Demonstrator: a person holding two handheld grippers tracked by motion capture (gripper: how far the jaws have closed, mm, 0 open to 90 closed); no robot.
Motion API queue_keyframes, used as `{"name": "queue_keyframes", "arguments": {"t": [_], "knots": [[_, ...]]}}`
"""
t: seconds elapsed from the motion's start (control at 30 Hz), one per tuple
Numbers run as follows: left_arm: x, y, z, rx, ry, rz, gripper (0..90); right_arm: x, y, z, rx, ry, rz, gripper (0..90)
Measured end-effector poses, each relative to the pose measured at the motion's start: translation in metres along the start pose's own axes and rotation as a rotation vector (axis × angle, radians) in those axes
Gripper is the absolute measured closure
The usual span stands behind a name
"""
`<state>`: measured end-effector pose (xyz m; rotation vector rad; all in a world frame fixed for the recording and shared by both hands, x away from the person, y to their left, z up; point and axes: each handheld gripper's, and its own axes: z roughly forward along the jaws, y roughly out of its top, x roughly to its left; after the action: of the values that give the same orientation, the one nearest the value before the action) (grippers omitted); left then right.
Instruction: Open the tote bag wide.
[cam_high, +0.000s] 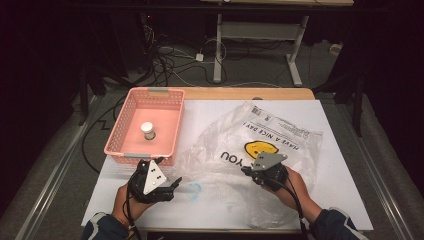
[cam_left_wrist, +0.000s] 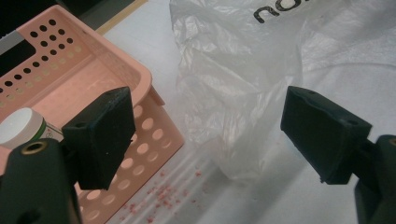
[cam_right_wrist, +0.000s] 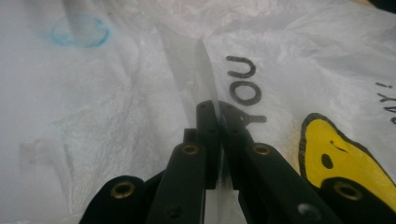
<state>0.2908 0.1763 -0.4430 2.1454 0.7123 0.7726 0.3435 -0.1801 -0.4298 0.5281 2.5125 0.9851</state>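
One clear plastic bag (cam_high: 260, 145) lies crumpled on the white sheet (cam_high: 210, 112) covering the tabletop (cam_high: 240, 93), right of centre, its printed face up: a yellow smiley (cam_high: 261, 148), the word "YOU" and a line of black lettering are legible in the high view. The right tool (cam_high: 247, 171) sits at the near edge of the bag, and in the right gripper view (cam_right_wrist: 215, 109) its jaws are clenched together on a raised fold of the film, which stands up as a thin ridge between the tips. The left tool (cam_high: 175, 182) rests over the sheet at the near left, just beside the bag's left edge; in the left gripper view (cam_left_wrist: 208, 133) its jaws stand wide apart, released, with nothing between the pads, and the bag's crumpled corner lies ahead of them, not touched. A blue ring mark (cam_high: 194, 189) shows on the sheet between the two tools. At the far left of the sheet stands a pink perforated basket (cam_high: 120, 131), well apart from the bag, containing a small white-capped jar (cam_high: 148, 130) upright near its middle. Red specks (cam_left_wrist: 161, 191) lie scattered on the sheet just beside the basket's near wall.
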Motion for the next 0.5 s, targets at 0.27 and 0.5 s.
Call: {"name": "queue_keyframes", "arguments": {"t": [0.27,0.5], "knots": [[0.004,0.000,-0.001,-0.006,0.009,-0.009,17.0,-0.013,0.005,-0.013,-0.065,-0.089,0.029,90.0],[0.004,0.000,-0.002,-0.007,0.013,-0.009,17.0,-0.020,0.007,-0.022,-0.103,-0.135,0.041,90.0]]}}
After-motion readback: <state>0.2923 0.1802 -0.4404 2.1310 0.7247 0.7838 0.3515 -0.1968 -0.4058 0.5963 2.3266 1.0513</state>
